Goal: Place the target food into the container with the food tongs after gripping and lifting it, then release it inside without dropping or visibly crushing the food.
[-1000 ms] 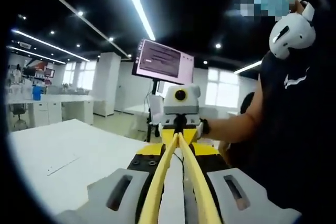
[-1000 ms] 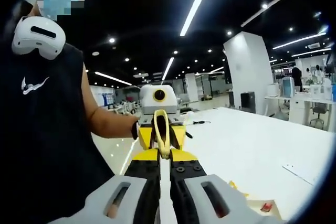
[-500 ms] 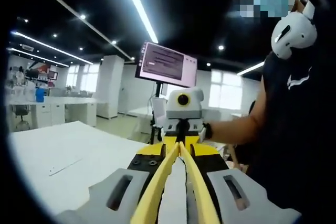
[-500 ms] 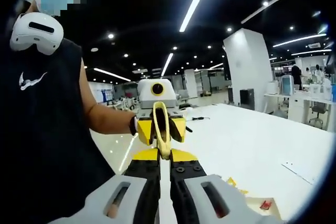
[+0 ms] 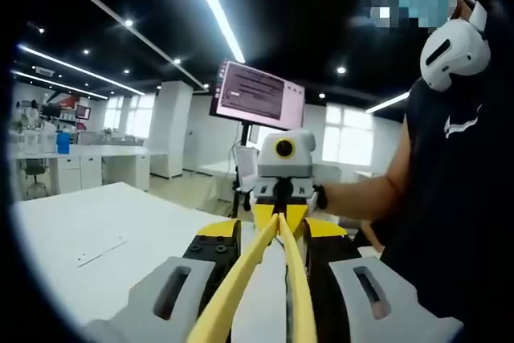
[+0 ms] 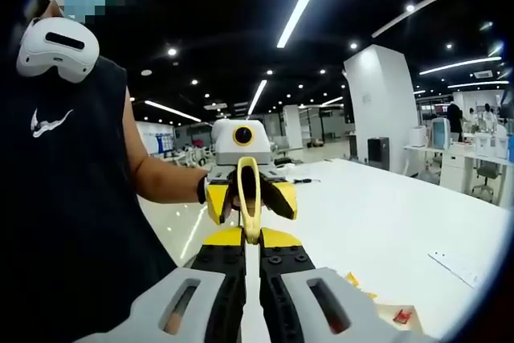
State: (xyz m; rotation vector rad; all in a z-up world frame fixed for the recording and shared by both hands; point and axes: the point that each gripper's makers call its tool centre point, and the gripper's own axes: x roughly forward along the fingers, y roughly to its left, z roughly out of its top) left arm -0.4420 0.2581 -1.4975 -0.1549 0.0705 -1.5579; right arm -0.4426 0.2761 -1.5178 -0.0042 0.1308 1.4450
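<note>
Lines of text are seen on the lit monitor [image 5: 257,92] in the left gripper view, but they are too small and blurred to be read. A white swoosh-shaped logo without lettering is borne on the person's dark sleeveless shirt [image 6: 48,122] in the right gripper view. No other lettering, number or sign can be made out

The white table [image 6: 385,214] carries a flat paper strip [image 6: 454,264] near its right edge; yellow scraps [image 6: 355,282] and a red-marked wrapper [image 6: 399,316] lie nearer the strip's lower left.
</note>
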